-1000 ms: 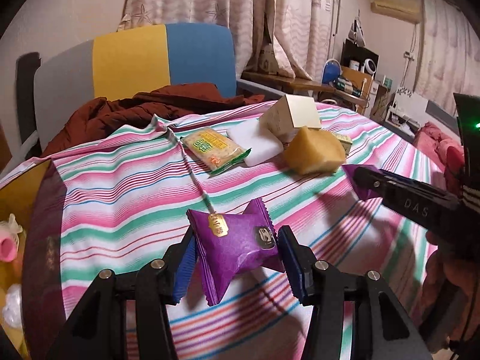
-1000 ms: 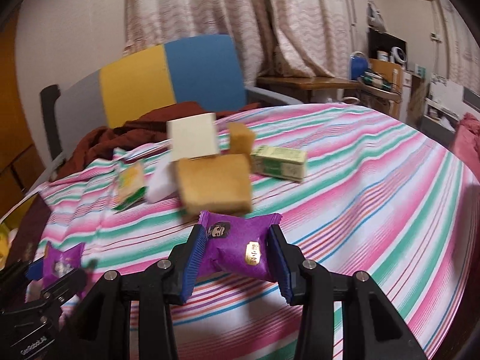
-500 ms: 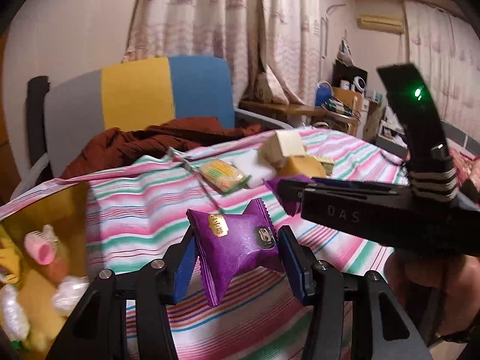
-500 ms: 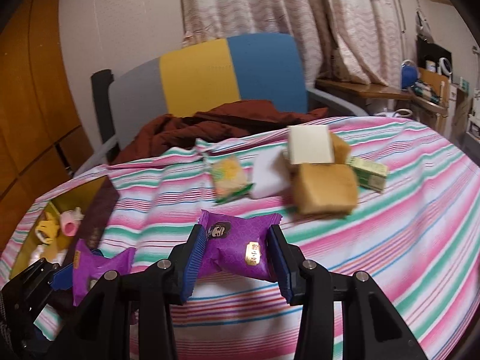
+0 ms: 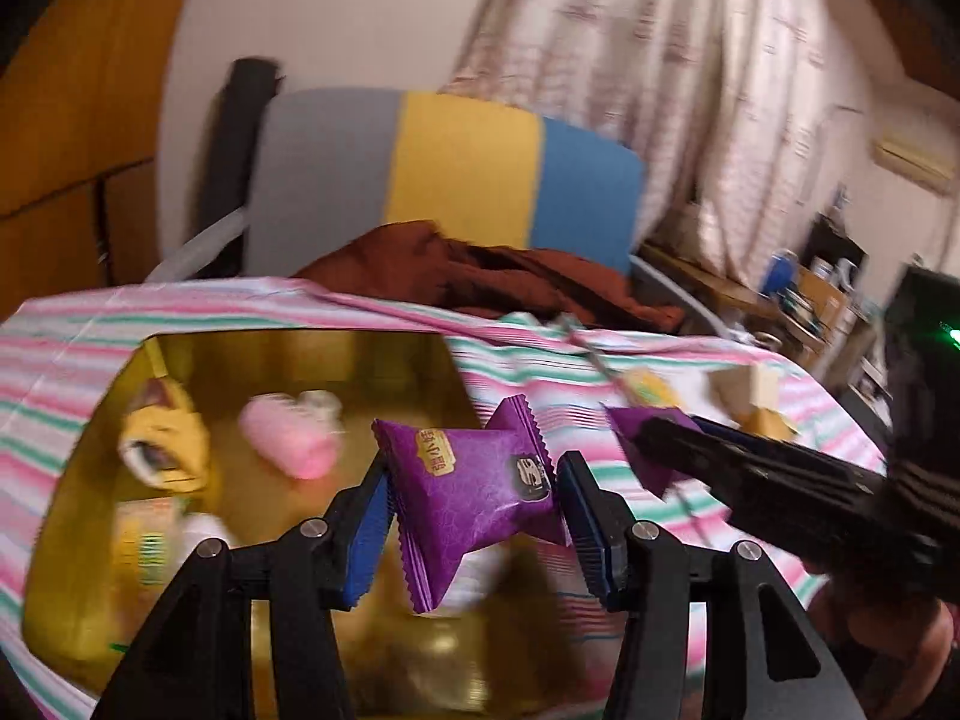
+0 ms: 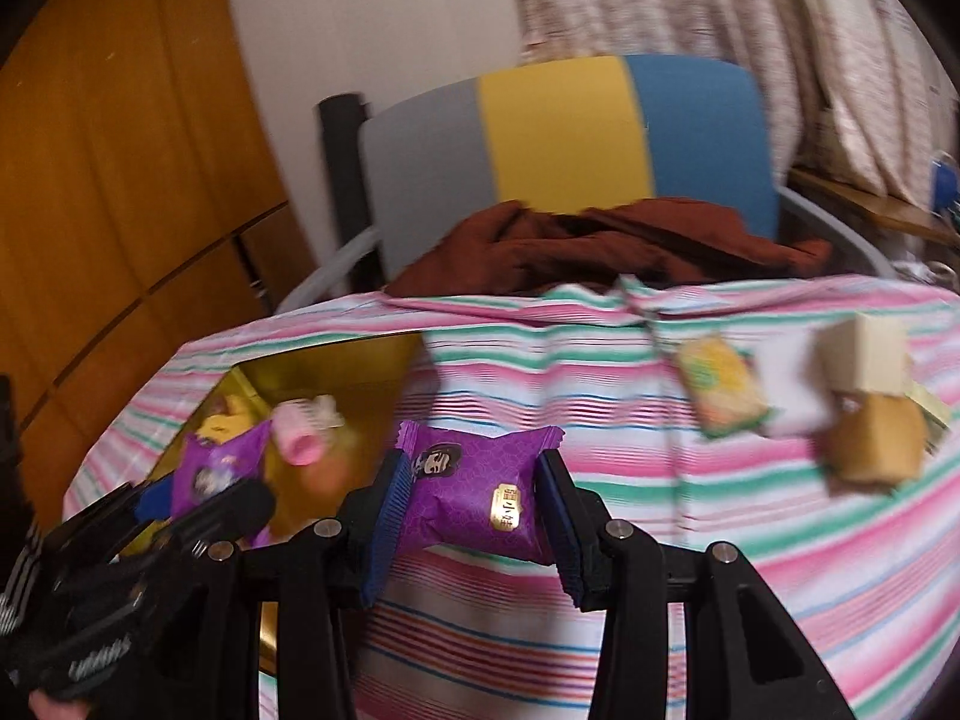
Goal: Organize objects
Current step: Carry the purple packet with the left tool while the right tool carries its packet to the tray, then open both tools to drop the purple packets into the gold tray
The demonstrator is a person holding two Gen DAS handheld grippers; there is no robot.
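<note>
My left gripper is shut on a purple snack packet, held in the air over the gold box. My right gripper is shut on a second purple snack packet, held above the striped cloth just right of the gold box. In the right wrist view the left gripper and its purple packet hang over the box at lower left. In the left wrist view the right gripper reaches in from the right with its purple packet.
The gold box holds a pink roll, a yellow item and small packs. On the striped tablecloth at right lie a green-yellow packet, a white block, a cream box and a tan cake. A chair with brown cloth stands behind.
Both grippers have swung left with their purple packets, away from the pile of snacks. The gold box has come into full view, and the left gripper now hangs over it.
</note>
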